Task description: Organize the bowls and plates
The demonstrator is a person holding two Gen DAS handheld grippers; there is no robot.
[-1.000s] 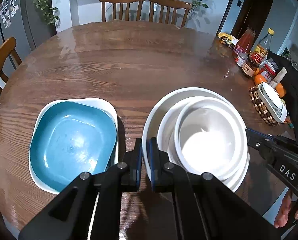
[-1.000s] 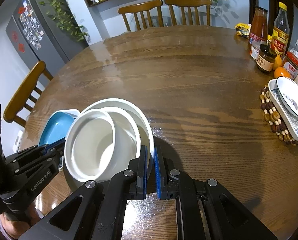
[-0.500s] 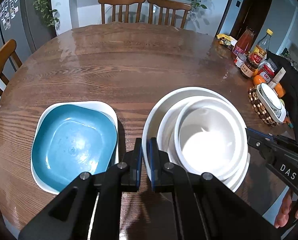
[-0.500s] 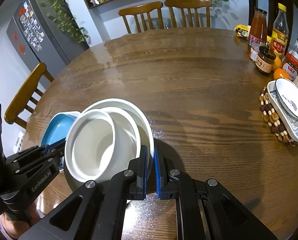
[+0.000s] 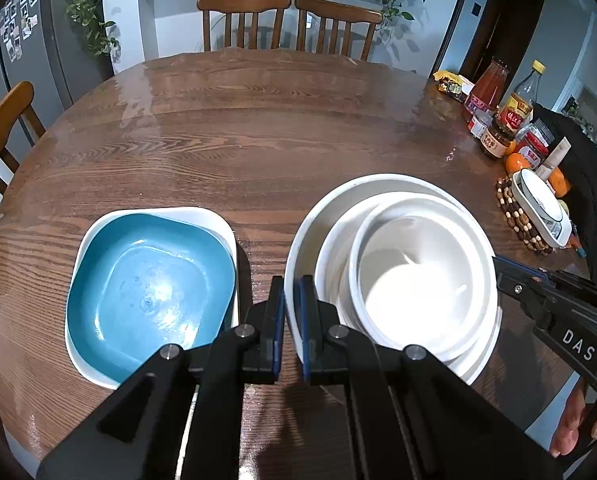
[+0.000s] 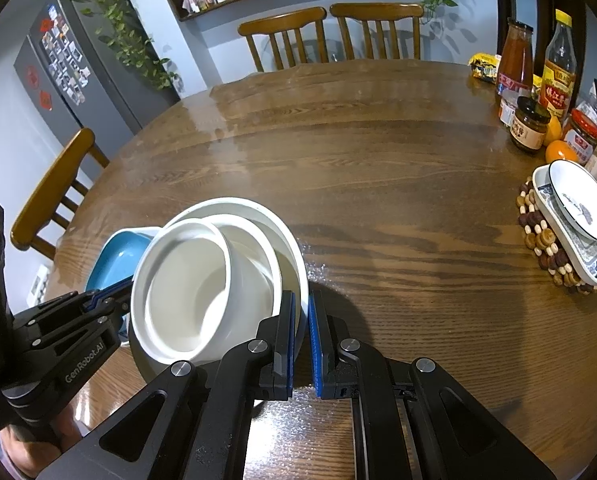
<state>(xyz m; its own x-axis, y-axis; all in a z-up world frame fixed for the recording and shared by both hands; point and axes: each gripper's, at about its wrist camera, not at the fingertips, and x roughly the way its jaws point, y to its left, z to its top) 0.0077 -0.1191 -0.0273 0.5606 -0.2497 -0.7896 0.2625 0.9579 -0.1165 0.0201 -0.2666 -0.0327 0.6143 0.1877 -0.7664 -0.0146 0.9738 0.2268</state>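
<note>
Nothing had shifted over the past second. The left gripper [image 5: 291, 312] and right gripper [image 6: 301, 330] each pinched opposite rims of the white bowl stack [image 5: 394, 276]. Just left sat the blue dish [image 5: 146, 292]. Stacking looked finished.

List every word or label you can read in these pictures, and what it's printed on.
"DAS": on the right gripper.
"GenRobot.AI": on the left gripper.
Labels on the bottles and jars: Chinese print, too blurred to read.
Fridge magnets: too small to read.

"DAS" on right gripper [image 5: 498, 264]; "GenRobot.AI" on left gripper [image 6: 110, 300].
</note>
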